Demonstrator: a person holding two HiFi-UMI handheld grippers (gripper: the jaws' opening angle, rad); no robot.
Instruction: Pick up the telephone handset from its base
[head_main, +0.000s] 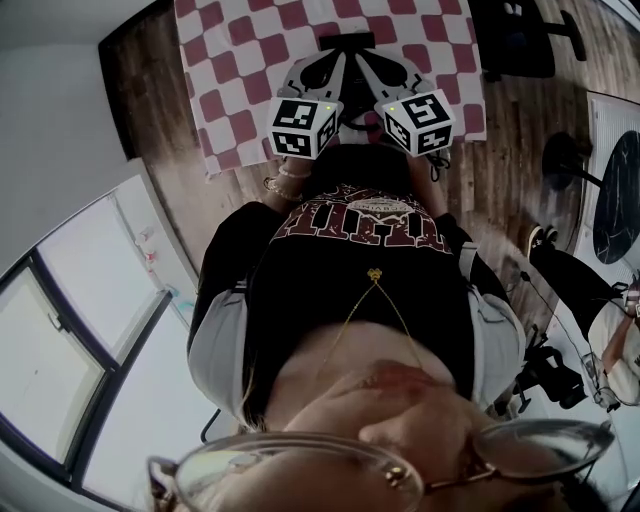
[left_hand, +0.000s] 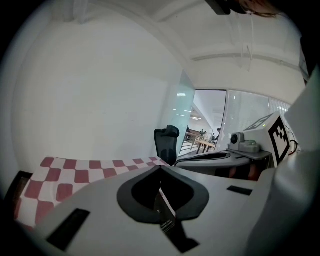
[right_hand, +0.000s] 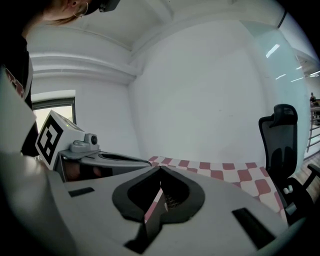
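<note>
I hold my left tongs (head_main: 330, 62) and my right tongs (head_main: 376, 62) side by side close in front of my body, above the near part of the table (head_main: 230, 80), which is spread with a red-and-white chequered cloth. Each carries a white cube with black square markers, the left one (head_main: 303, 125) just beside the right one (head_main: 418, 120). Seen along their own length, the left tongs (left_hand: 160, 169) have their two grey jaws closed tip to tip and hold nothing. The right tongs (right_hand: 160, 169) are closed in the same way, and only the checked cloth (right_hand: 225, 172) shows through the dark gap behind their tips. As for the telephone handset, I cannot pick it out plainly. From my head view a flat black shape (head_main: 345, 41) lies on the cloth just beyond the tips of both tongs, mostly hidden behind them, and I cannot tell whether it is the telephone. Neither pair of tongs touches it. A black high-backed office chair (left_hand: 166, 142) stands past the far right end of the table, a plain white wall (right_hand: 200, 100) rises behind the table, and dark wooden floor (head_main: 150, 120) shows around the table.
</note>
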